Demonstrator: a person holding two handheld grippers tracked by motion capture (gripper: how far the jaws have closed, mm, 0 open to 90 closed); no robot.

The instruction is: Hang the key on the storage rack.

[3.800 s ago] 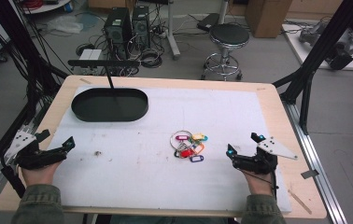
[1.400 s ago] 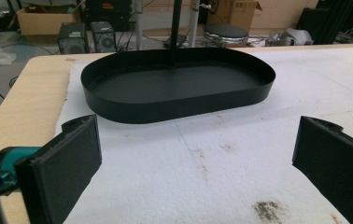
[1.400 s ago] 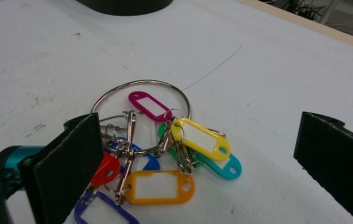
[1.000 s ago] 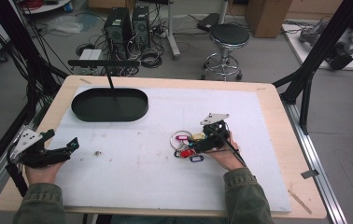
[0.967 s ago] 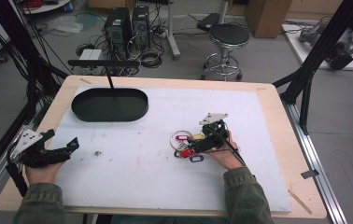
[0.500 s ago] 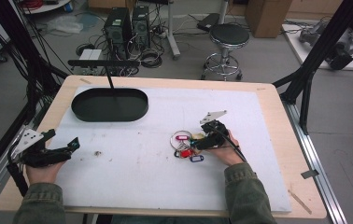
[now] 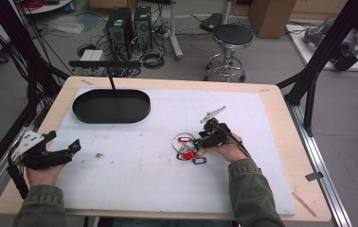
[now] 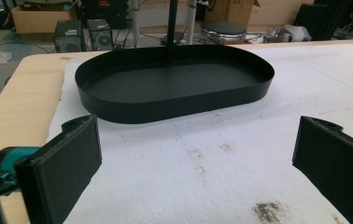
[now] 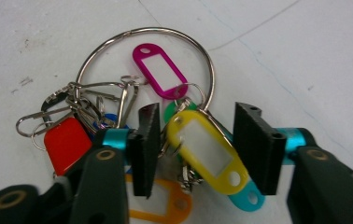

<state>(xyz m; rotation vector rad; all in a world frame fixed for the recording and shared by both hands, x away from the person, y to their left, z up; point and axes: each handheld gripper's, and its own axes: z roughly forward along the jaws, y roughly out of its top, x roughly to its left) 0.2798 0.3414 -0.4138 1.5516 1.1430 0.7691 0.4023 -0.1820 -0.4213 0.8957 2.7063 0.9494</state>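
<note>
The right gripper [image 9: 196,149] hangs low over a bunch of key tags [image 9: 165,135], its jaws parted with the yellow key tag [image 9: 207,151] lying between the pads, untouched on either side. Beyond the pads, a pink key tag [image 9: 160,71] sits inside a large metal key ring [image 9: 118,39]. At the table's near left, the left gripper [image 8: 195,163] rests released, jaws wide apart; a black oval tray [image 8: 174,100] lies beyond its pads on the white mat [image 7: 134,165].

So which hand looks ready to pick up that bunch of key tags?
The right. The right gripper sits over the key tags, its open jaws either side of the yellow tag. The left gripper rests open near the table's left edge, facing the black tray, well away from the bunch.
</note>
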